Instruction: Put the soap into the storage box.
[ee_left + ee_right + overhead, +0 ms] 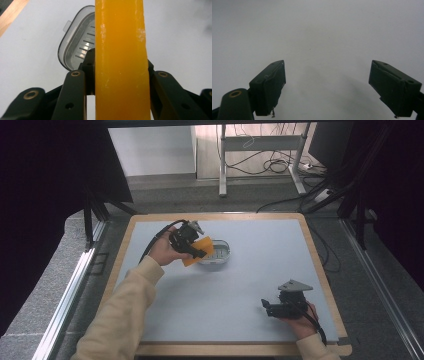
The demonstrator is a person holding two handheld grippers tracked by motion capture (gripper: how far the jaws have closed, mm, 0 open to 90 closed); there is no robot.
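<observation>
Table [250, 290], grey mat w/ wood rim, carries everything. Left gripper [192, 247] sits at the far-left part of the mat, jaws pinching an orange soap-like bar [198, 251] across its flat faces. The bar is held edge-on and tilted just beside a clear plastic dish [220, 252], prob. so it can be dropped in. In the left gripper view the bar [120, 62] stands upright btw the jaws, w/ the dish [75, 47] behind it. The dish has a ribbed floor and looks empty; part is hidden by the bar. Right gripper [274, 309] waits near the table's near-right corner, well apart from the dish, jaws spread, nothing btw them, over bare mat.
</observation>
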